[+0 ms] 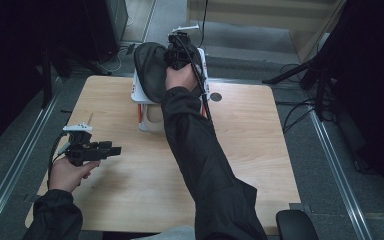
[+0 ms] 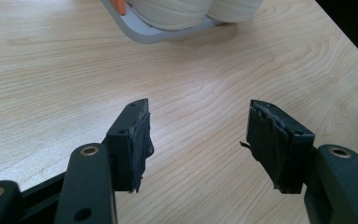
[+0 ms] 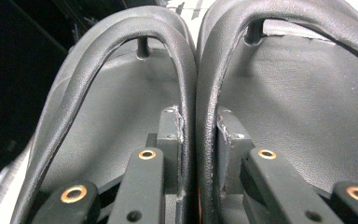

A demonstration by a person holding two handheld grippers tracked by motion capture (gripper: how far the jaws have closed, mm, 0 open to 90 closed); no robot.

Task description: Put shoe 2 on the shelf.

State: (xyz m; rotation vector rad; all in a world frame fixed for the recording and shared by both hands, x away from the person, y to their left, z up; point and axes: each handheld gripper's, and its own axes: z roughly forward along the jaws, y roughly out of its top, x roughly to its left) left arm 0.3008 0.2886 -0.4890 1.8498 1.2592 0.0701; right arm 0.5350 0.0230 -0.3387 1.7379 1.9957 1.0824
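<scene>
A pair of black flip-flops (image 1: 150, 70) hangs above a white rack (image 1: 141, 107) at the table's far edge. My right gripper (image 1: 176, 52) holds them there. In the right gripper view the two sandals stand side by side, the left sandal (image 3: 107, 140) and the right sandal (image 3: 307, 116). My right gripper (image 3: 198, 135) is shut on their two inner straps, which are pressed together. My left gripper (image 1: 114, 149) hovers over the table's front left, pointing right. In its own view the left gripper (image 2: 198, 140) is open with only bare wood between its pads.
The wooden table (image 1: 250, 150) has a round dark hole (image 1: 215, 97) near its far right. In the left gripper view a grey tray (image 2: 144, 35) with cream rounded items (image 2: 172, 9) and an orange part (image 2: 118, 5) lies ahead. Stand legs (image 1: 300, 70) cross the floor at right.
</scene>
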